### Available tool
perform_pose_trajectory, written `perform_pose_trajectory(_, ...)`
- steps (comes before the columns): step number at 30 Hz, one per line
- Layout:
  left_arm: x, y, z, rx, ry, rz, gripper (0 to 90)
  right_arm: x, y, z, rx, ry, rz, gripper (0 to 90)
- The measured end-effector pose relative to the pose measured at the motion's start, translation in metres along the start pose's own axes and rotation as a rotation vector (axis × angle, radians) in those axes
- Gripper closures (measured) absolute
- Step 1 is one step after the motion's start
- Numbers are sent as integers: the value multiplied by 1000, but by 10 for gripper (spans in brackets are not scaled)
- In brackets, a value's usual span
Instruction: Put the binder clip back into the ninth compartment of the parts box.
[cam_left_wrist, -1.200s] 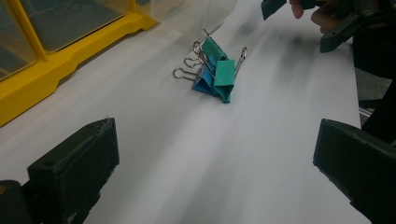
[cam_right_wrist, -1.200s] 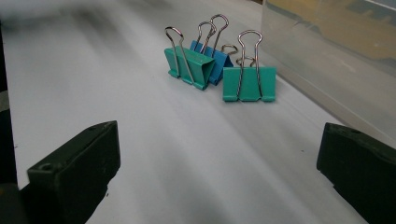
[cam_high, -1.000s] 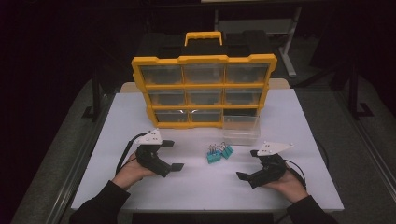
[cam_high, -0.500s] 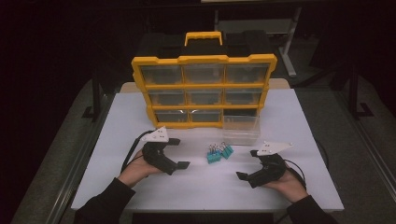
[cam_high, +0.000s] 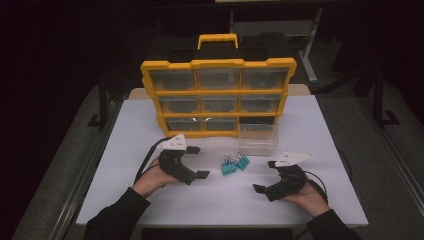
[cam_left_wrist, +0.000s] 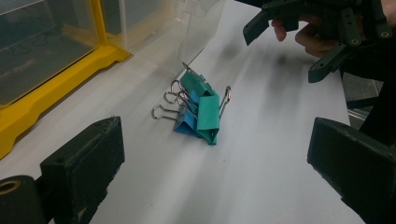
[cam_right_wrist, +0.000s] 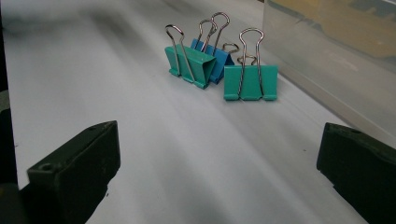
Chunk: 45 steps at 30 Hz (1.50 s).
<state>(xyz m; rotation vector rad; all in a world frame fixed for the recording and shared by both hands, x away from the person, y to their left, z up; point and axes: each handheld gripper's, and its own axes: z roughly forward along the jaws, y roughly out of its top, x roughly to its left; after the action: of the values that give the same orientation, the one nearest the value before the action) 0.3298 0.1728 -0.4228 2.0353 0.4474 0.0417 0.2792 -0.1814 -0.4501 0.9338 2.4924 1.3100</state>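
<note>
The clips (cam_high: 235, 164) lie in a small huddle on the white bench (cam_high: 125, 130), just in front of the clear drawer (cam_high: 257, 138) that has been pulled out of the yellow organiser (cam_high: 218, 97). The left gripper (cam_high: 196, 162) sits to the left of the clips, jaws wide apart and empty, pointed toward them. The right gripper (cam_high: 265, 176) rests to the right of the clips and a little nearer the person, jaws also apart and holding nothing.

The step in hand looks like the approach to pick one clip. To do it well, single out the clip that stands freest: in the right gripper view the teal clip (cam_right_wrist: 250, 81) nearest the drawer stands a little apart from the others. Close on its folded body rather than on the wire loops, which would likely slip or swing. Come in low along the bench, keep the jaws square to the flat sides, and avoid nudging the neighbours.

The clips are small binder clips, two teal and at least one blue (cam_right_wrist: 217, 58), with silver wire handles standing up or splayed. In the left gripper view they overlap (cam_left_wrist: 198, 112), handles tangled close together.
</note>
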Motion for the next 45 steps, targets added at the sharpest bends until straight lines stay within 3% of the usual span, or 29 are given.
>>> perform_pose_trajectory(45, -3, 22, 47, 40, -65, 57, 51, 0, 0, 0, 1, 5, 0, 0)
